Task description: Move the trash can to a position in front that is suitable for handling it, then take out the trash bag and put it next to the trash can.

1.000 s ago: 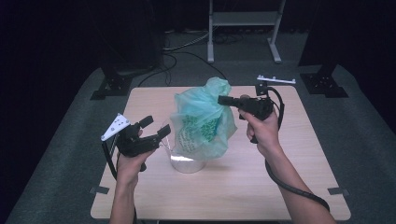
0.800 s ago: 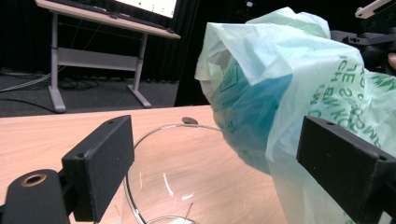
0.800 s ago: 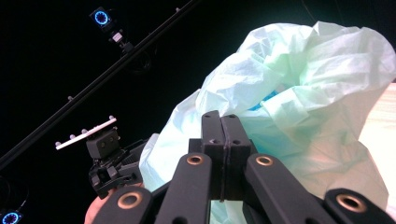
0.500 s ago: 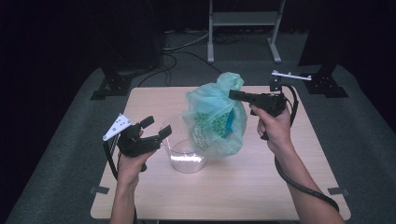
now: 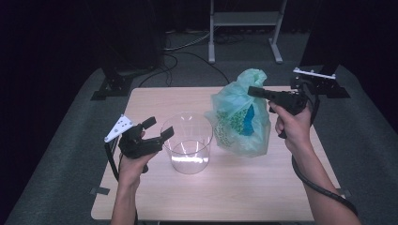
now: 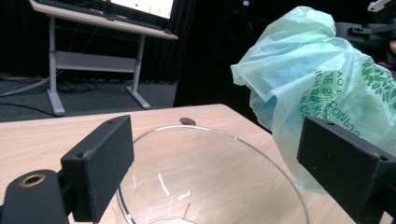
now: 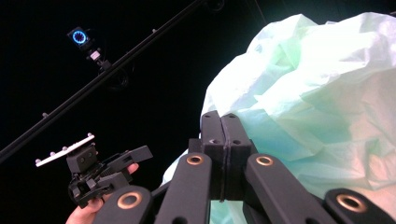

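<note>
High view: green plastic bag (image 5: 241,117) sits on the table (image 5: 234,187), right of centre, top pinched in the right gripper (image 5: 256,91), jaws pressed together on the film. Clear plastic container (image 5: 187,143) stands upright just left of the bag. Left gripper (image 5: 157,129) is beside the container's left rim, jaws spread, holding nothing.
</note>
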`<action>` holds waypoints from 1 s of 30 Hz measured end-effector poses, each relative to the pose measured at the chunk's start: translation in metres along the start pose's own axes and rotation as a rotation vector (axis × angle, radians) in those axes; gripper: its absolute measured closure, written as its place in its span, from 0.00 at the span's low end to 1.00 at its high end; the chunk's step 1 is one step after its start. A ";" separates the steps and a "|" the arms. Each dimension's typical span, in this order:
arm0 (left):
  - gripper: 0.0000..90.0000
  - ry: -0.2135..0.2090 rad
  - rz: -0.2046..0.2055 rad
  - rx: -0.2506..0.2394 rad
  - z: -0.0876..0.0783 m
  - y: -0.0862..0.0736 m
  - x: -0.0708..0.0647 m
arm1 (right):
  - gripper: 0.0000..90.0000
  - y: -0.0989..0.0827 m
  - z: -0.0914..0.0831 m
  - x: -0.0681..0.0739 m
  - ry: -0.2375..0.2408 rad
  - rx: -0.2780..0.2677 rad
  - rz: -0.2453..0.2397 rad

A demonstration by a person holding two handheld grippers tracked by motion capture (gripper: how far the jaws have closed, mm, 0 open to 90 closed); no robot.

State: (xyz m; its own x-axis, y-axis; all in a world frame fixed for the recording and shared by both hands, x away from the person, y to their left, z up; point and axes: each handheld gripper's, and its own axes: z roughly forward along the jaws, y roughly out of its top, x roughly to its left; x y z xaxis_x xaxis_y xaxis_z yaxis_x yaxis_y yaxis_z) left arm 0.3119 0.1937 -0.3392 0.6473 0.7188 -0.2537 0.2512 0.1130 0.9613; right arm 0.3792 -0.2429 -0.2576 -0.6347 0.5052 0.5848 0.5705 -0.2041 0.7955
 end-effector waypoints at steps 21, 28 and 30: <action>0.11 -0.001 0.002 0.001 0.001 0.001 -0.002 | 1.00 -0.006 -0.017 -0.023 -0.052 -0.014 0.034; 0.11 -0.003 0.008 0.002 0.001 0.001 -0.003 | 1.00 -0.014 -0.014 -0.036 -0.074 -0.007 0.062; 0.11 -0.003 0.013 0.003 0.001 0.001 -0.003 | 1.00 -0.017 -0.012 -0.041 -0.086 -0.002 0.070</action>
State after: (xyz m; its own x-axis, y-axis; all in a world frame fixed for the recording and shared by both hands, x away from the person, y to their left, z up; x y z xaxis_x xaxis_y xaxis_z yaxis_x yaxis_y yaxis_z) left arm 0.3105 0.1907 -0.3374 0.6528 0.7182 -0.2410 0.2448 0.1011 0.9643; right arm 0.3891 -0.2706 -0.2929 -0.5465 0.5594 0.6232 0.6106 -0.2432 0.7537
